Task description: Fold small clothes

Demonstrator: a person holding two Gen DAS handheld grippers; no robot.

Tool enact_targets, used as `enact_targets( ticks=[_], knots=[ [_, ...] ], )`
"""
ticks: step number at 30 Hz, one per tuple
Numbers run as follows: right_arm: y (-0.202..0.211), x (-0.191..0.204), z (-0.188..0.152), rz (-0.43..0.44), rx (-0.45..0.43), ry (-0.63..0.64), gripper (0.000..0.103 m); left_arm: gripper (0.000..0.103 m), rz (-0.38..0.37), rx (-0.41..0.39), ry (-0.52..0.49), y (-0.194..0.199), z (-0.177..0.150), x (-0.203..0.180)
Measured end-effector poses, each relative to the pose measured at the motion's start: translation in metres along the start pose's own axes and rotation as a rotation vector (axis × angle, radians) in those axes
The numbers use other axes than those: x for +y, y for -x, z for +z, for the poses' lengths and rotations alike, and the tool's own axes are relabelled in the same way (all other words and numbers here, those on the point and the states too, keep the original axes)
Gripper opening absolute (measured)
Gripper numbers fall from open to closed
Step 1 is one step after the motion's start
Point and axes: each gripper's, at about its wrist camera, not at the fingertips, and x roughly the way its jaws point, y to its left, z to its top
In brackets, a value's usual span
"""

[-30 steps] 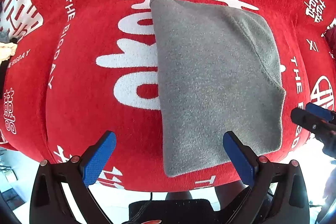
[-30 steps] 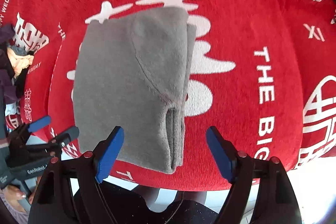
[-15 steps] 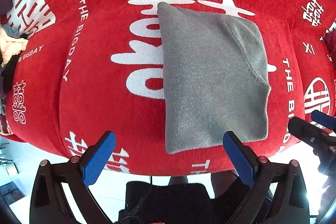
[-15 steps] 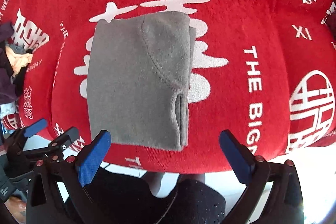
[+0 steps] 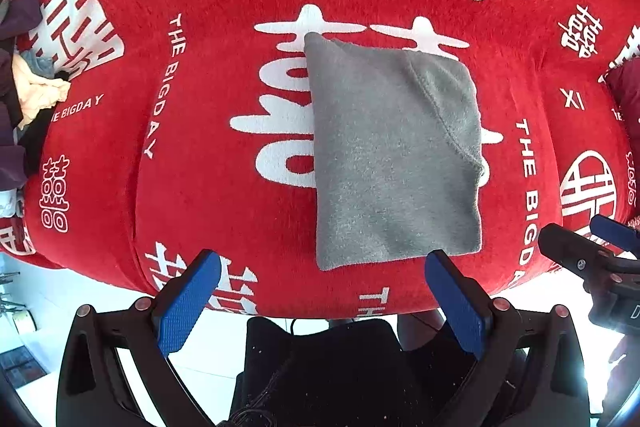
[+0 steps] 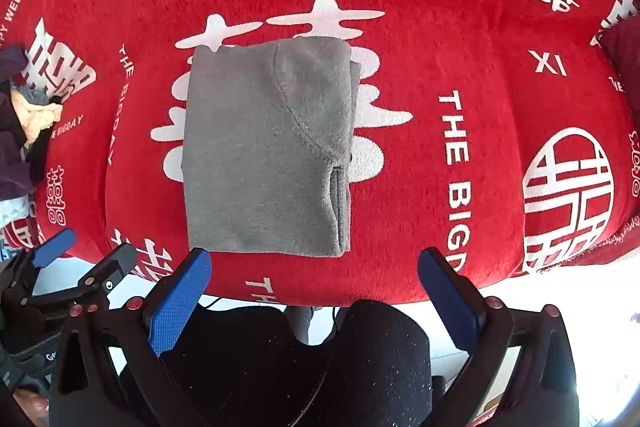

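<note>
A grey fleece garment lies folded into a neat rectangle on the red cloth, near its front edge. It also shows in the right wrist view, with its layered edges on the right side. My left gripper is open and empty, held back from the front edge, clear of the garment. My right gripper is open and empty too, just in front of the garment's near edge. Each gripper shows in the other's view: the right gripper and the left gripper.
The red cloth with white characters and lettering covers the whole surface. A pile of other clothes lies at the far left, also in the right wrist view. A dark red item sits at the right edge. The person's dark legs are below.
Both grippers have drawn back from the folded garment toward the front edge of the cloth. The garment lies still and looks smaller in both views.
</note>
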Motion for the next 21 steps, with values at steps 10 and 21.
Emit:
enact_targets(
  ticks=[10, 21],
  knots=[
    [0.011, 0.01, -0.001, -0.02, -0.01, 0.036, 0.103, 0.102, -0.007, -0.008, 0.018, 0.012, -0.004, 0.002],
    [0.015, 0.02, -0.003, -0.029, -0.023, 0.043, 0.103, 0.102, 0.004, -0.017, 0.011, 0.019, -0.004, 0.002]
  ],
)
